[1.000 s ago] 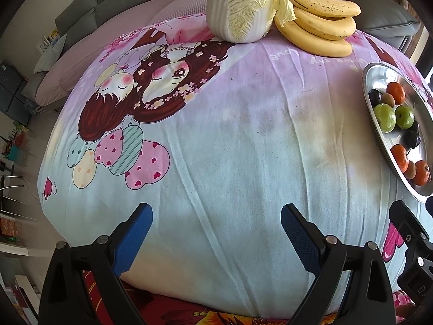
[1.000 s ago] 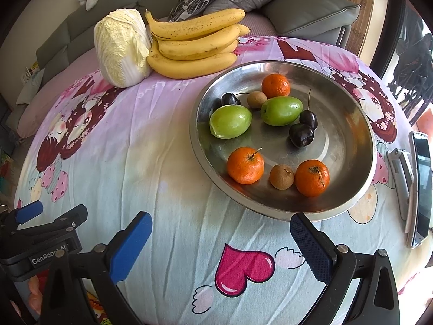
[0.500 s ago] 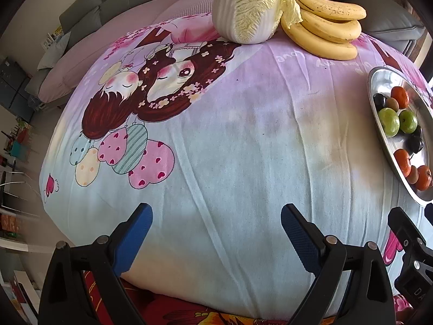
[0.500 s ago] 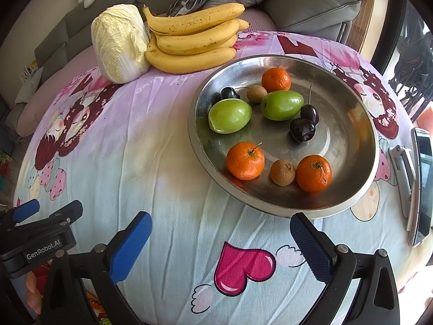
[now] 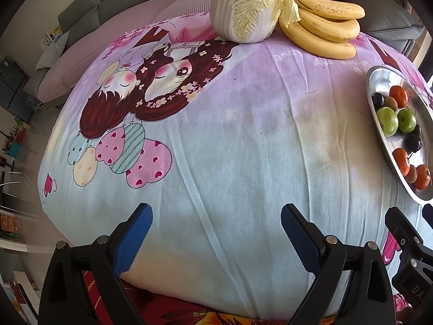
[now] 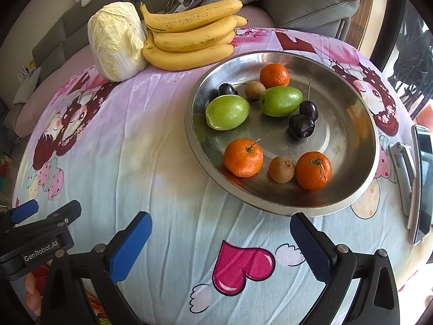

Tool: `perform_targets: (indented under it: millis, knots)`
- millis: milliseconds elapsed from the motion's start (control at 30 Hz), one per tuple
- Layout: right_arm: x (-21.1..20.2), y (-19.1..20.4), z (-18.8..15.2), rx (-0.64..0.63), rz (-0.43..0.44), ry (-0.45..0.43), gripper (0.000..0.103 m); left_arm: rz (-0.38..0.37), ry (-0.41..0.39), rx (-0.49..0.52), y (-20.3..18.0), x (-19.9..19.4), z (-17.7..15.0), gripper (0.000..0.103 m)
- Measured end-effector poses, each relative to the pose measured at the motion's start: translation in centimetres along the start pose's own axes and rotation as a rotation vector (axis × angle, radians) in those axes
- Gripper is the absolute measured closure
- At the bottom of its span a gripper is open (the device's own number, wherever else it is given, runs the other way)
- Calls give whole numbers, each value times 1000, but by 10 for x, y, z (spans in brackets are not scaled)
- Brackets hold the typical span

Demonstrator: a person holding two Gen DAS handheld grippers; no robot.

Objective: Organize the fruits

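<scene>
**Fruits gathered in a steel bowl, bananas left outside it**

Fruits (image 6: 270, 124) are seen in the metal bowl (image 6: 351, 103) at the centre right of the right wrist view: three oranges, two green fruits, dark cherries and two small brown fruits, loosely mixed. A bunch of bananas (image 6: 189, 35) lies on the bench (image 6: 162, 184) at the upper middle, touching a cabbage (image 6: 116, 40).

Both the left gripper (image 5: 216, 233) and the right gripper (image 6: 220, 241) are held spread wide and empty, low over the cloth.

As a judgement, the round fruits could roll on the smooth, sloped metal if nudged, and the cherries could be bruised by a hard squeeze. The soft cloth could be snagged by a low approach.

A phone (image 6: 422, 178) at the right edge is shown only by the right wrist view; in the left wrist view the bowl is cut off at the right edge.
</scene>
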State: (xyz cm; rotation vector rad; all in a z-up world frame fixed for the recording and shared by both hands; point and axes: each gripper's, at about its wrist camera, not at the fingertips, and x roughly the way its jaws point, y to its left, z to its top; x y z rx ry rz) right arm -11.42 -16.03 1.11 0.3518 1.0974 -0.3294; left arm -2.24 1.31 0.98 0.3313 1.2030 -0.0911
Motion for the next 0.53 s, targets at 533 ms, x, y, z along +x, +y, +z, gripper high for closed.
perform_targets:
  millis: [533]
  knots:
    - [2,0,0,-3,-3,5,0,22,-20,7,-2,-4,-1,7]
